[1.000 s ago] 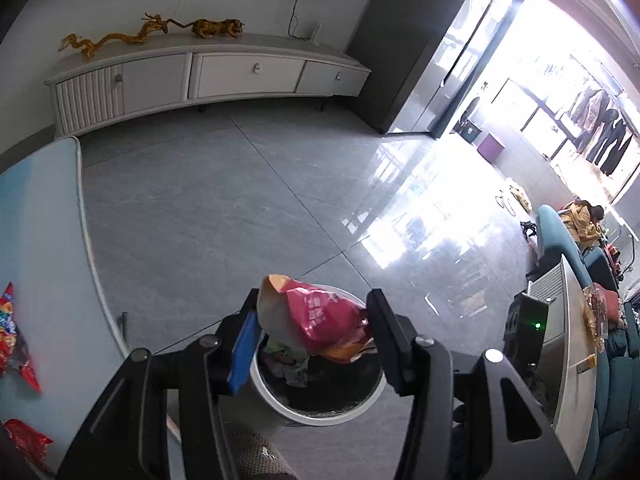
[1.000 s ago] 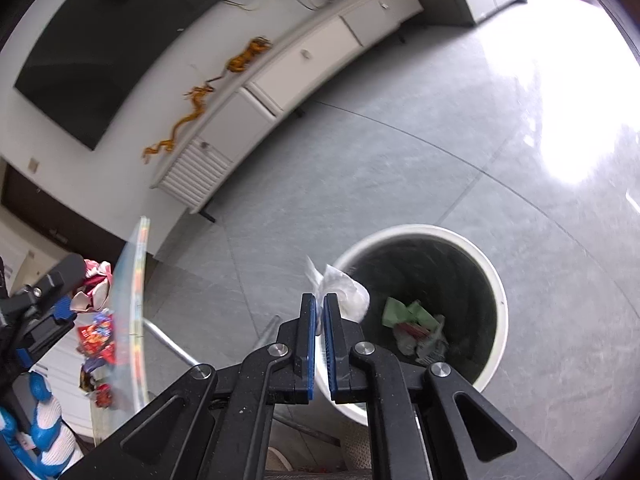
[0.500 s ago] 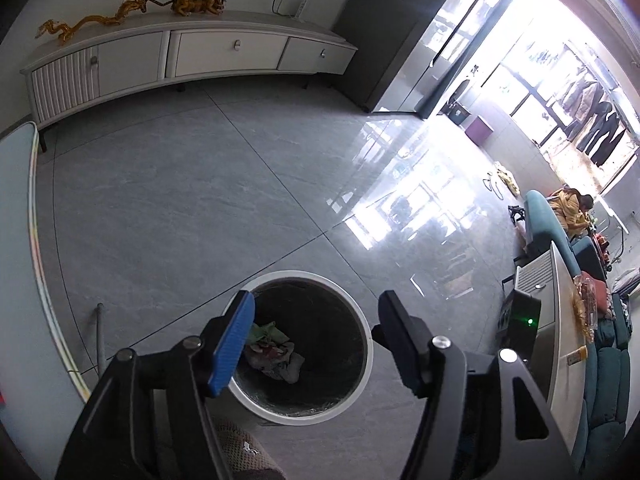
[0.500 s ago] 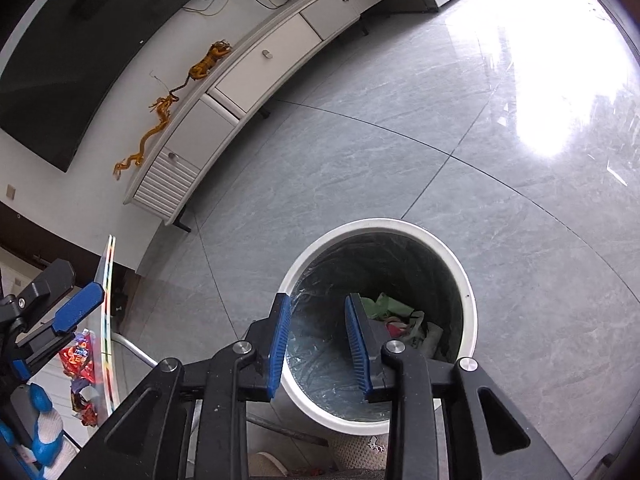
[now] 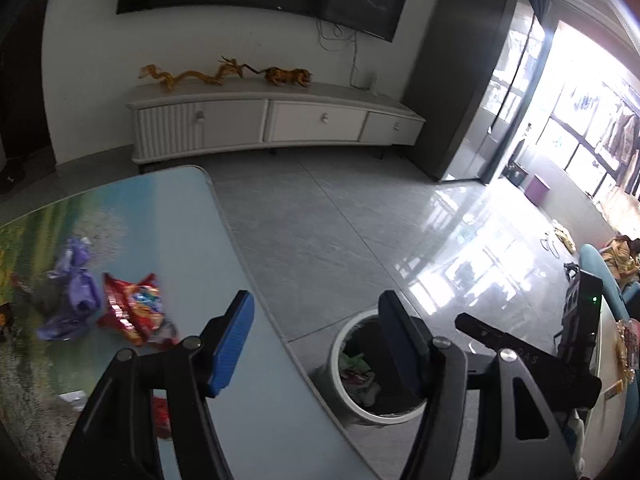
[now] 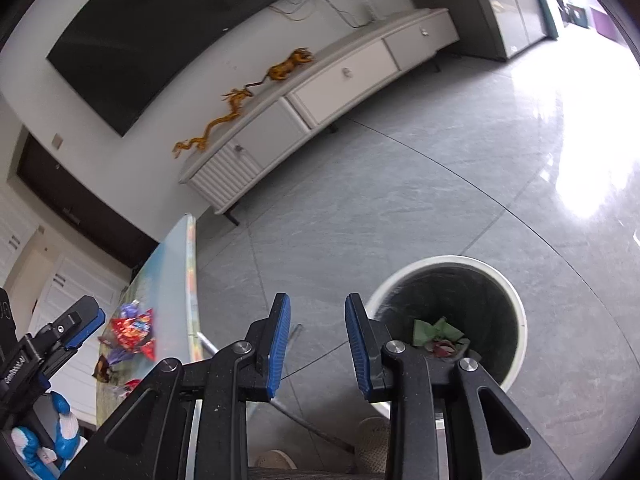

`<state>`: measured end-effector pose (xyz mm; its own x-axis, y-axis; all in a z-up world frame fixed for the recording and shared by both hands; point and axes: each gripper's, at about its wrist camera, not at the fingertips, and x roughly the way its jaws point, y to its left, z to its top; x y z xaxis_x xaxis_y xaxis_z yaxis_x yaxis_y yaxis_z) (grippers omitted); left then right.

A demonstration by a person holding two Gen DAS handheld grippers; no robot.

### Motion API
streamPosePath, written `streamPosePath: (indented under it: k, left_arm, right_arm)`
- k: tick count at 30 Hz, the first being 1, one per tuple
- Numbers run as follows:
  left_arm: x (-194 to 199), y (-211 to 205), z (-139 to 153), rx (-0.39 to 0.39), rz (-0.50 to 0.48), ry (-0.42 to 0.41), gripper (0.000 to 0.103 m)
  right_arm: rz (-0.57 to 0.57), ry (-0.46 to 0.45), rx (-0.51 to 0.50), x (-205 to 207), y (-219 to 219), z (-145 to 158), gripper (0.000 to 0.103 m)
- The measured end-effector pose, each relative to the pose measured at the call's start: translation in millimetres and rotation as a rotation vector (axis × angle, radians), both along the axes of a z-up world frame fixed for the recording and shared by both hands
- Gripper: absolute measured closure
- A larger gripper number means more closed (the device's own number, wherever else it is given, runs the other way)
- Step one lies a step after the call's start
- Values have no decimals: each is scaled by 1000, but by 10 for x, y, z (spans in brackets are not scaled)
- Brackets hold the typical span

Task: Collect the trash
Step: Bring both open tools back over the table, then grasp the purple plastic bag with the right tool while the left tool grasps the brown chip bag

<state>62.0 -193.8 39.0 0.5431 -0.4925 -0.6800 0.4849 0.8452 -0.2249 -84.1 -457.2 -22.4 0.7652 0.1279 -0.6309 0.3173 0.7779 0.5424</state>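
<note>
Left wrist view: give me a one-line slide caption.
Open, empty left gripper above table edge; wrappers remain on it, bin with trash on floor beside it.

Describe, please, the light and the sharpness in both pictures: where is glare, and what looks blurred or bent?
Left wrist view: the window is blown out and throws glare on the floor; the wrappers on the table look soft. Right wrist view: a white glare patch burns the floor; the fisheye bends the cabinet into a curve; the bin is fairly sharp.
</note>
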Motion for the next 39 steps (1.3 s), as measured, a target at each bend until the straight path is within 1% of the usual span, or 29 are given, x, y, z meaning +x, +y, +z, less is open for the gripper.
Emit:
streamPosePath:
  k: [4,7,11,15,22,27,30,32,35,39]
  left_arm:
    - [-95,592,145,-13,100,-43,40]
    - [-147,1046,229,-33,172,-56,40]
    - [-254,1514,280,-50,254,-77,40]
    - [-325,1922,290,-79,310,-81,40]
    - [-434,2354,309,-114,367,-85,40]
    - [-379,2601,423,-94,409,-112,40]
    - [-298,2749,469,-85,444,-114,40]
    - [-236,2883,471,-101,477,-102,40]
    - [-120,3153,401,-118,558,-65,40]
    - [10,3440,193,-123,668,-10,40]
  right_arm:
    - [55,-19,-29,95,347,186,75]
    - [105,-24,-63,191,658,307,74]
    - [172,-30,-107,328,1092,436,72]
    - [239,-34,-149,437,1522,542,69]
    - [334,-41,-206,514,2032,703,69]
    - [402,-67,-236,636,2416,852,69]
    - [445,-89,-236,760,2643,949,69]
    - [466,-98,-239,851,2747,982,69]
    - [500,-110,-243,1020,2900,1013,69]
    - [530,-107,-231,1296,3034,930,69]
